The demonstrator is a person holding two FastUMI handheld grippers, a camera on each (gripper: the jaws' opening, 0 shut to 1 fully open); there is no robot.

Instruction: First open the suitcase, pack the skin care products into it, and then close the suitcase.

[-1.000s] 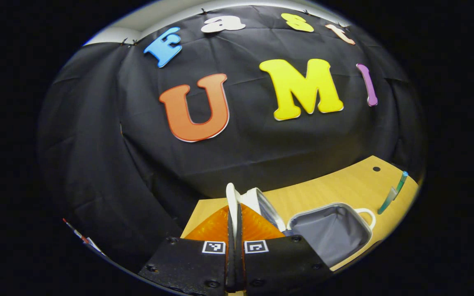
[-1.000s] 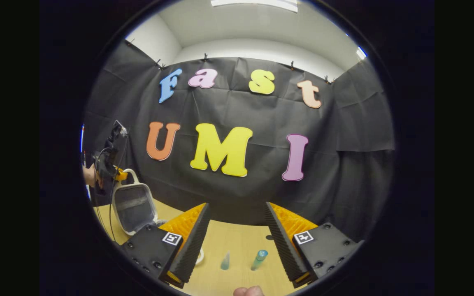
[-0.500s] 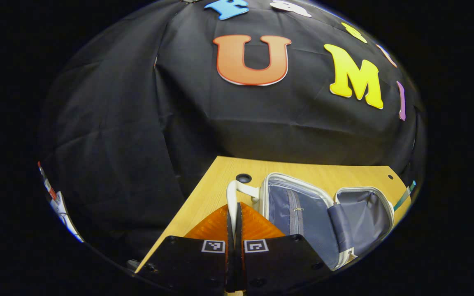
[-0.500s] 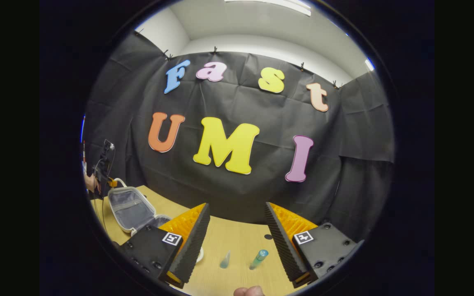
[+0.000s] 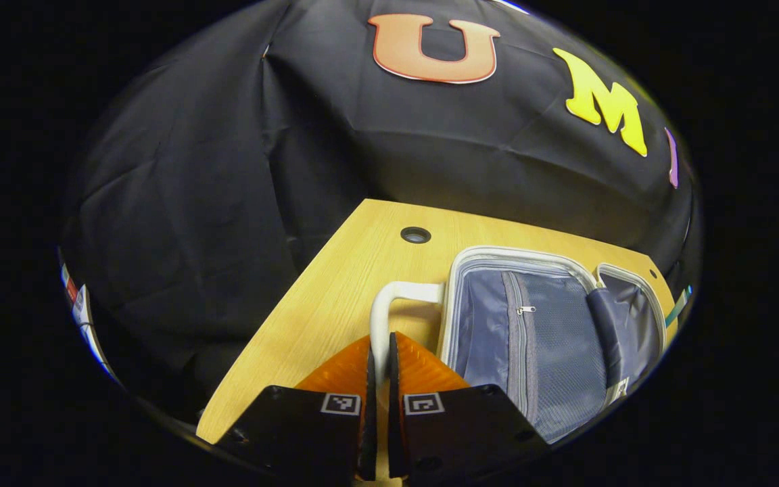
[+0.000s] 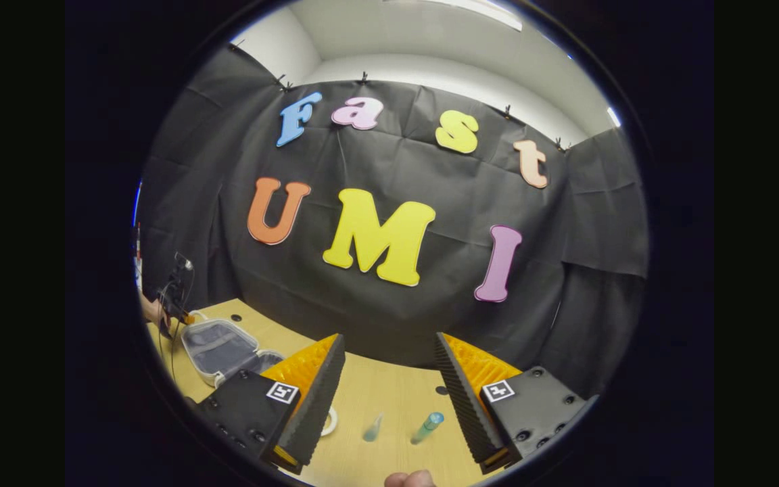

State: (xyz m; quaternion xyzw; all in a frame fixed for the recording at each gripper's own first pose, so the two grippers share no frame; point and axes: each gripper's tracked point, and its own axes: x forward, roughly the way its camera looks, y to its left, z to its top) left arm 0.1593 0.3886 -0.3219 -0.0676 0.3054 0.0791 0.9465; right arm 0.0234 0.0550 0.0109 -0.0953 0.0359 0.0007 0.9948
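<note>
While the suitcase [image 5: 531,338] lies open and flat on the far left of the table [image 5: 335,297], its white handle [image 5: 383,318] sits clamped between the fingers of the left gripper [image 5: 379,379]. Suitcase: small, white-rimmed shell, grey fabric lining with a zipped mesh pocket [image 5: 518,325]; judged light, stiff at the rim, soft inside; best taken by the handle or lid edge, since the smooth shell would likely slip. Skin care items, on the table near the right gripper [image 6: 389,392], whose fingers stand wide apart and empty: one teal tube [image 6: 427,427], one smaller pale tube [image 6: 372,428], one white ring-shaped item [image 6: 328,423] partly hidden. Tubes judged light, slick and prone to roll; grip across the body, mid-length, with gentle pressure.
</note>
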